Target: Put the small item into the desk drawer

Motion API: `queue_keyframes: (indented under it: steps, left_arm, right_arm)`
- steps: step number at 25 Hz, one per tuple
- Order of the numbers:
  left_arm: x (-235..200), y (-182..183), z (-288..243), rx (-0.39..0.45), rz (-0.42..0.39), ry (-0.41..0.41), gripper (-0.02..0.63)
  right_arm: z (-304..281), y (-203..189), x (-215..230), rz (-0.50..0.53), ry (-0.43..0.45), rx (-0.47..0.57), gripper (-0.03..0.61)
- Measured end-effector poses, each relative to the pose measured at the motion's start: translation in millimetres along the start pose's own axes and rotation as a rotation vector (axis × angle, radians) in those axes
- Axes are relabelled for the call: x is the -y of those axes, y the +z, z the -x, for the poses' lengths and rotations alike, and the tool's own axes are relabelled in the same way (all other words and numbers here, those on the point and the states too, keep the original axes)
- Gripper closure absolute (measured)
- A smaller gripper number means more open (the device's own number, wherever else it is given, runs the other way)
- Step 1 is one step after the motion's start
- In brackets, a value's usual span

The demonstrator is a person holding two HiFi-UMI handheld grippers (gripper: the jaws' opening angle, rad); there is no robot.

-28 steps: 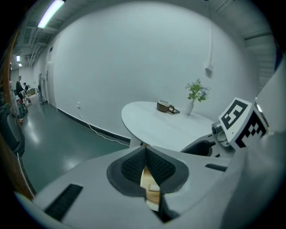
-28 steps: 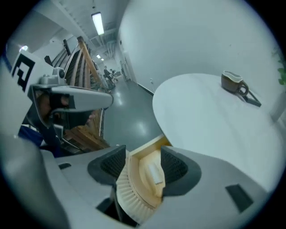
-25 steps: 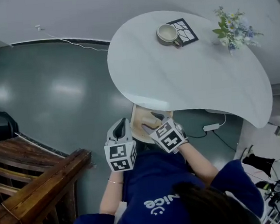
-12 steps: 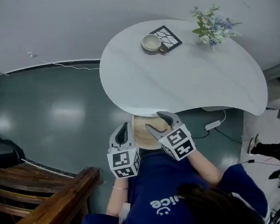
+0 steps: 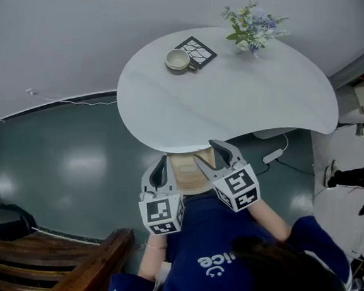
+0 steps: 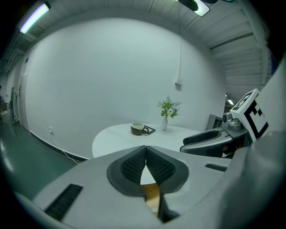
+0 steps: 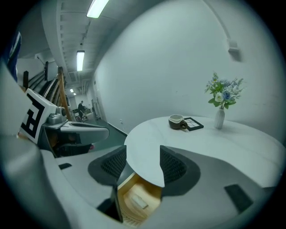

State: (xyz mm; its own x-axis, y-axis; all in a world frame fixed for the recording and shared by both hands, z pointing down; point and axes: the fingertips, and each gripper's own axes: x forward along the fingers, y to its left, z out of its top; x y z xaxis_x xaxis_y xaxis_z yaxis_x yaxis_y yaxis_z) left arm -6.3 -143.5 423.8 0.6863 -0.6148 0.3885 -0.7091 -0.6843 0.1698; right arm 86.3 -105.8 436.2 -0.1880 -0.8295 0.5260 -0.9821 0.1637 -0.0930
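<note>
Left tool (image 6: pixel 145 153) pressed together | right tool (image 7: pixel 143 162) spread, just narrowing, empty | small item (image 7: pixel 139 201) slantwise in drawer (image 7: pixel 149 191)

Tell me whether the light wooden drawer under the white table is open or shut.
Open: the light wooden drawer juts out past the white table edge, its inside showing a small pale item.

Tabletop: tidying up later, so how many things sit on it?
3: a mug at the far edge, a black frame beside it, a vase of flowers further right.
</note>
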Motion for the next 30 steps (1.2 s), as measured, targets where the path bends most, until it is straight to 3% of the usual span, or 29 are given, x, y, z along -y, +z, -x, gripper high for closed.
queue_keyframes:
  steps: [6,8,16,22,30]
  left_arm:
    - [19,7,-6,0.024,-0.022,-0.050,0.609]
    - [24,8,-7,0.028,-0.025,-0.062,0.609]
    - [37,6,-7,0.020,-0.020,-0.111,0.609]
    - [37,3,0,0.023,-0.015,-0.109,0.609]
    - [32,0,4,0.021,-0.018,-0.101,0.609]
  right_arm:
    - [18,3,21,-0.025,-0.085,0.042,0.378]
    - [23,5,26,-0.039,-0.111,0.058,0.424]
    - [32,7,29,-0.117,-0.110,0.098,0.550]
    - [33,-7,32,-0.246,-0.101,0.113,0.571]
    - [36,-4,29,-0.166,-0.136,0.134,0.572]
